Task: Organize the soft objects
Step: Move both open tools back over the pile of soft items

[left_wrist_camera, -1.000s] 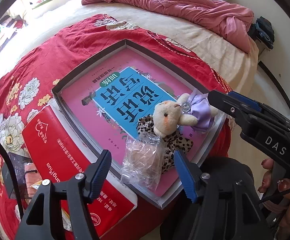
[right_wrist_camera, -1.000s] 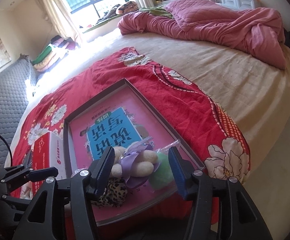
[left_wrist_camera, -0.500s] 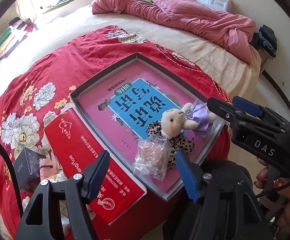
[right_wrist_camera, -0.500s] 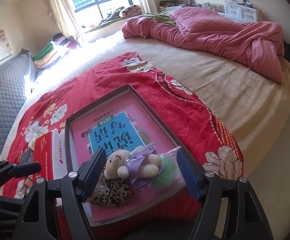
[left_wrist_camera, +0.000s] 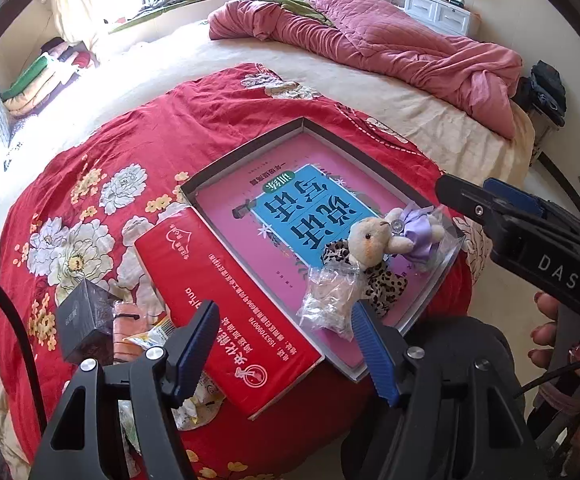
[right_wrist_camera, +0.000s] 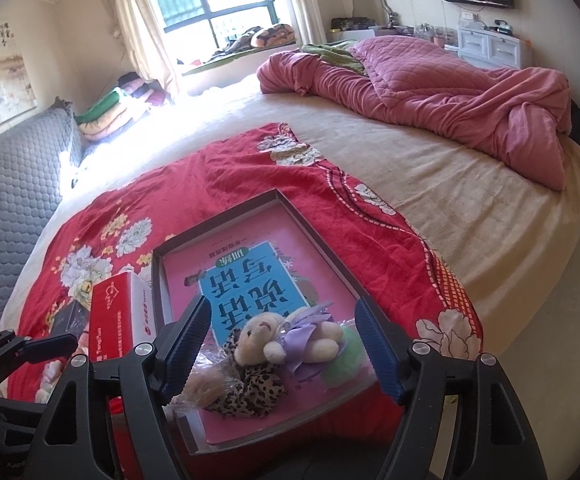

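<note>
While both the left gripper (left_wrist_camera: pixel 285 354) and the right gripper (right_wrist_camera: pixel 287 350) hung with fingers spread wide and holding nothing, the plush bear (right_wrist_camera: pixel 285 340), leopard-print cloth (right_wrist_camera: pixel 245 394) and clear plastic bag (left_wrist_camera: pixel 328 304) lay clustered in the shallow box's (right_wrist_camera: pixel 217 224) near corner on the red floral blanket (left_wrist_camera: pixel 101 184).

A wide bed with a cream sheet (right_wrist_camera: pixel 430 168) is seen in both views. A crumpled pink quilted blanket (right_wrist_camera: pixel 442 92) is heaped at its far side. A red cloth printed with white and yellow flowers (left_wrist_camera: pixel 101 168) is spread over the near part. On the cloth are laid a shallow grey-rimmed cardboard box (left_wrist_camera: pixel 245 152), a long red carton with white lettering (left_wrist_camera: pixel 217 300) touching its side, and a small black box (left_wrist_camera: pixel 85 320) beside crumpled wrappers (left_wrist_camera: pixel 197 408).
</note>
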`<state>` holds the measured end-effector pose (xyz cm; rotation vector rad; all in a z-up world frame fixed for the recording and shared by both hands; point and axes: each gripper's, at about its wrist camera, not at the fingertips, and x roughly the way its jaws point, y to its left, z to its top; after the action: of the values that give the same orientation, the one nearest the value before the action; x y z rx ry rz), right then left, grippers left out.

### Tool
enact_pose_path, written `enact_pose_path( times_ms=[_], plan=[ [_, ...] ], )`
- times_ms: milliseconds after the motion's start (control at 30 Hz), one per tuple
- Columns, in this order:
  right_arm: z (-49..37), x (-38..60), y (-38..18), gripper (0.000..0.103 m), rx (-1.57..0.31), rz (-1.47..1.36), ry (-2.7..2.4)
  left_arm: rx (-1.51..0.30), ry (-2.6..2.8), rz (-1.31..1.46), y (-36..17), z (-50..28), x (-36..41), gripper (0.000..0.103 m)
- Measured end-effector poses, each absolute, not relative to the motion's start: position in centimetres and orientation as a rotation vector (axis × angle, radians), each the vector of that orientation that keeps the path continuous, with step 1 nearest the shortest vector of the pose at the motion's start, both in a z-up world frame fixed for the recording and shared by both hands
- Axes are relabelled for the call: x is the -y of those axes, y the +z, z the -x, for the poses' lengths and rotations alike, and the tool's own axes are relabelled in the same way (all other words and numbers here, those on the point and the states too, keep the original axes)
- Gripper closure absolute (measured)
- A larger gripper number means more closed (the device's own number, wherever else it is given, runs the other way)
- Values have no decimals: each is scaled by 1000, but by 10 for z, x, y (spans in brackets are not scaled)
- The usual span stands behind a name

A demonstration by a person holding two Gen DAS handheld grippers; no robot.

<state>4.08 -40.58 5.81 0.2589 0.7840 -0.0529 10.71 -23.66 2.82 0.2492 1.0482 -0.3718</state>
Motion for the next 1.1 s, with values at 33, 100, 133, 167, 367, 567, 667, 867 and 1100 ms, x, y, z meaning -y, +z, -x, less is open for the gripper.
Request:
enact_pose_path(
  times_ms=[33, 100, 133, 167, 367, 567, 667, 867, 1100],
  plan=[
    [-40, 404, 60, 27, -781, -257, -51, -1046, -371, -247, 29, -105, 234, 35],
    [-39, 399, 65, 27, -770, -248, -41, -1045, -369, -236, 31, -102, 229, 35],
    [-38, 397, 68, 27, -762, -244, -39, -1043, -369, -230, 32, -101, 226, 35],
    [-38, 394, 71, 27, -756, -238, -38, -1041, -365, -225, 33, -100, 223, 35],
    [-35, 383, 81, 26, -736, -216, -32, -1024, -340, -206, 38, -94, 205, 35],
    [-34, 371, 86, 25, -737, -192, -8, -1013, -303, -186, 39, -93, 188, 35],
    [-32, 363, 90, 25, -730, -169, 2, -1010, -291, -171, 41, -92, 179, 35],
    [-31, 345, 95, 25, -725, -148, 42, -995, -263, -153, 45, -87, 162, 35],
    [-29, 318, 102, 25, -715, -116, 103, -987, -229, -131, 47, -81, 141, 35]
  ],
)
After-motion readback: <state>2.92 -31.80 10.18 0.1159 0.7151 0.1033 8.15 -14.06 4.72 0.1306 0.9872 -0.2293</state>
